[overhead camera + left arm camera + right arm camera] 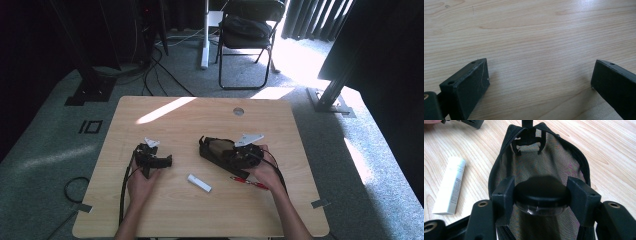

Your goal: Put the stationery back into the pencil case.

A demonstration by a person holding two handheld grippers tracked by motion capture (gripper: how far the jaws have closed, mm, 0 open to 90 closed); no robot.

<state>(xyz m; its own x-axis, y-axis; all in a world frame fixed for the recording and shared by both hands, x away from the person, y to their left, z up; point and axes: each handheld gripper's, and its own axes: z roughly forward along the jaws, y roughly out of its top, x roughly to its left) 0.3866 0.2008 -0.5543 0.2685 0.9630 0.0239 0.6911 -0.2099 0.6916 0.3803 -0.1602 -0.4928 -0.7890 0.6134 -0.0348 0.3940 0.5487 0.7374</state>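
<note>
The right gripper (541,195) pinches a small round black-lidded jar (541,193) by its sides, inside an open black zip pouch (574,157) on the table (165,115). The jar looks smooth, hard and slippery; gripping across the lid seems safest. The left gripper (539,82) rests spread, holding nothing.

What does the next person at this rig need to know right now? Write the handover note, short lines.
Right gripper: jaws clamped on a round black-lidded jar, held over the open mouth of the black zip pouch.
Left gripper: jaws wide apart, nothing between them, just above bare table, left of the pouch.
White tube: lying loose on the table between the two hands.
Red-handled item: near the right hand; too small to identify.
Done: pouch unzipped, jar picked up.
Left, as it looks: lower the jar in and release it; the tube probably goes in next, then the zip.
</note>
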